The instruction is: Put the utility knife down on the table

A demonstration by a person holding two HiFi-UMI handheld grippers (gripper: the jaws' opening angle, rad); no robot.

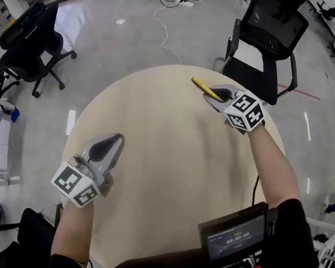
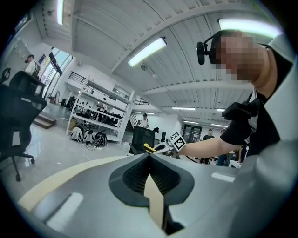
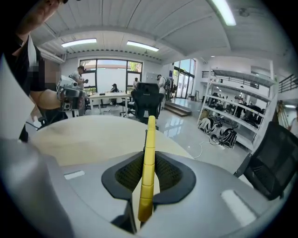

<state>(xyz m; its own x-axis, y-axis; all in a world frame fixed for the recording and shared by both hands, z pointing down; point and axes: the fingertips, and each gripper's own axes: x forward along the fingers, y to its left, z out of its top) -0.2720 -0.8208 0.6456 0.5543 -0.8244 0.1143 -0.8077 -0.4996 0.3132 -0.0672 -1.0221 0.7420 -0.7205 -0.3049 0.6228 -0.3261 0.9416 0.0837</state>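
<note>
A yellow utility knife (image 1: 200, 86) sticks out past the jaws of my right gripper (image 1: 214, 97), which is shut on it above the far right part of the round beige table (image 1: 173, 184). In the right gripper view the knife (image 3: 149, 162) runs straight out between the black pads, its tip over the table's edge. My left gripper (image 1: 118, 138) hovers over the table's left side, jaws shut with nothing in them. In the left gripper view, its jaws (image 2: 150, 156) point across the table at the right gripper (image 2: 161, 148) and the knife (image 2: 148, 148).
A black mesh office chair (image 1: 271, 31) stands just beyond the table's far right edge. Another black chair (image 1: 27, 38) is on the floor at far left. A cable (image 1: 165, 31) lies on the floor behind the table. A small screen device (image 1: 236, 236) sits at my chest.
</note>
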